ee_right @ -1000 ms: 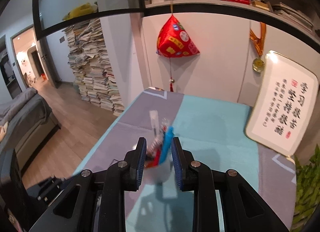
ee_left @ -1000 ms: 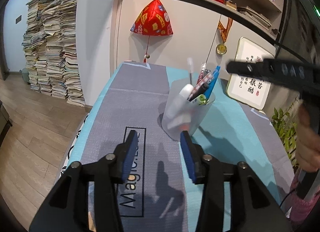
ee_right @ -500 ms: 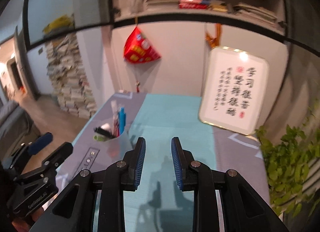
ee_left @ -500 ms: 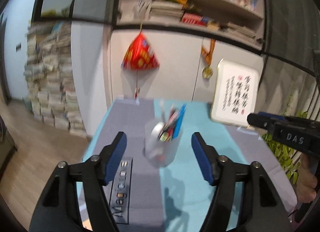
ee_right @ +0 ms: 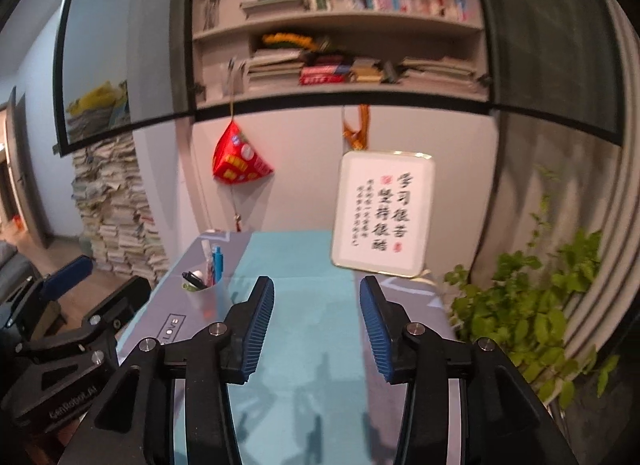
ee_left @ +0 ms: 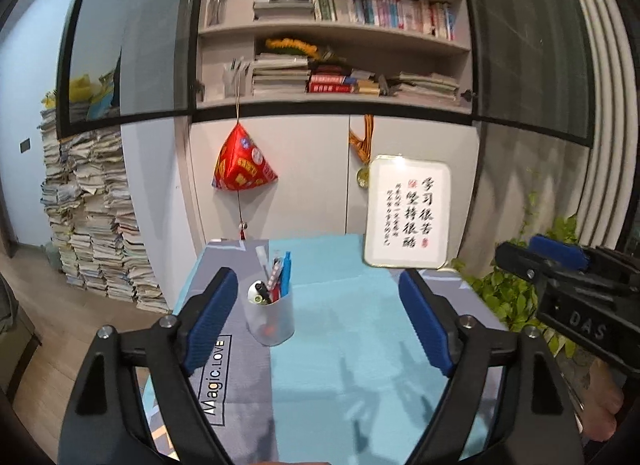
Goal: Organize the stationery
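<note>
Fingers on my left gripper [ee_left: 318,323] are spread wide and opening further, nothing between the pads. The cup shows in the gap but sits well beyond the tips, no contact. Right gripper [ee_right: 317,329] is about half open and also opening, nothing in it, only bare bench [ee_right: 316,341] between the pads.

The pen cup [ee_left: 270,315] stands upright on the bench, on the left half, right at the seam where grey cloth meets teal. The pens [ee_left: 280,275] stand up out of it, long axes near vertical, leaning slightly to the far side. The blue pen [ee_right: 218,265] is the tallest.

Key relation: from the left gripper the cup is ahead and slightly left of centre, closer to the left finger [ee_left: 210,323]. From the right gripper it is well off to the left, outside the left finger [ee_right: 258,329], and partly behind the left tool [ee_right: 76,329] in that view. So the left hand is the nearer and better lined up, I'd judge.

I can't see any loose stationery on the bench in either view, so the sorting looks mostly done to me. If the cup needs moving, a level approach from the left hand with the pads either side of the wall should do it.

Framed calligraphy [ee_left: 408,211] leans at the far right, well apart from the cup.
</note>
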Demonstrator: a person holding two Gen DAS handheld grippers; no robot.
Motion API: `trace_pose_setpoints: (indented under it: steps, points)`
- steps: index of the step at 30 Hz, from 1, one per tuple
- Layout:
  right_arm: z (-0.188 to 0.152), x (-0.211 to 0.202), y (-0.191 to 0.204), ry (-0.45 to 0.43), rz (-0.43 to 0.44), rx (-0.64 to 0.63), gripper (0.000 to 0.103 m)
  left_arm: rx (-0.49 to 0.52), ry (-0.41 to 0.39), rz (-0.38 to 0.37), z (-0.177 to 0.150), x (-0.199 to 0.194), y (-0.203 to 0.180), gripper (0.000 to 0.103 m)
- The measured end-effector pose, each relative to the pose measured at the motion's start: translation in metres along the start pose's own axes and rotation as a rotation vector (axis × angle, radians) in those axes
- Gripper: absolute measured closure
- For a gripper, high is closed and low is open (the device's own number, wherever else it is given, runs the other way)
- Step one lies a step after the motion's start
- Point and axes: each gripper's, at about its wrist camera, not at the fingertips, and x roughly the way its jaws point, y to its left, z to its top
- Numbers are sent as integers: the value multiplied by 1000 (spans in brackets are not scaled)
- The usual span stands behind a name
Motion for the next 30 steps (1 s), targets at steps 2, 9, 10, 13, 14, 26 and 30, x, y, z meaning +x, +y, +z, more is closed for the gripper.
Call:
trace_pose_setpoints:
  steps: [2, 9, 10, 13, 14, 26, 30]
  points:
    - [-2, -16, -4, -14, -9, 6, 56, 3, -27, -1, 2, -15, -8, 18]
    - [-10, -75, -9, -130, -16, 8, 27, 41, -111, 24, 4, -67, -31, 12]
    - [-10, -80, -8, -145, -25, 5, 26, 42, -118, 33, 5, -72, -33, 12]
    - [-13, -94, -7, -177, -38, 4, 20, 24, -134, 49, 7, -87, -33, 11]
    - [-13, -98, -8, -181, -32, 10, 17, 18, -137, 49, 8, -90, -33, 10]
    - [-19, -109, -19, -186, -18, 70, 17, 46, -203, 86, 8, -108, -42, 2]
    - [-20, -109, -21, -185, -19, 83, 17, 53, -210, 87, 7, -109, -43, 2]
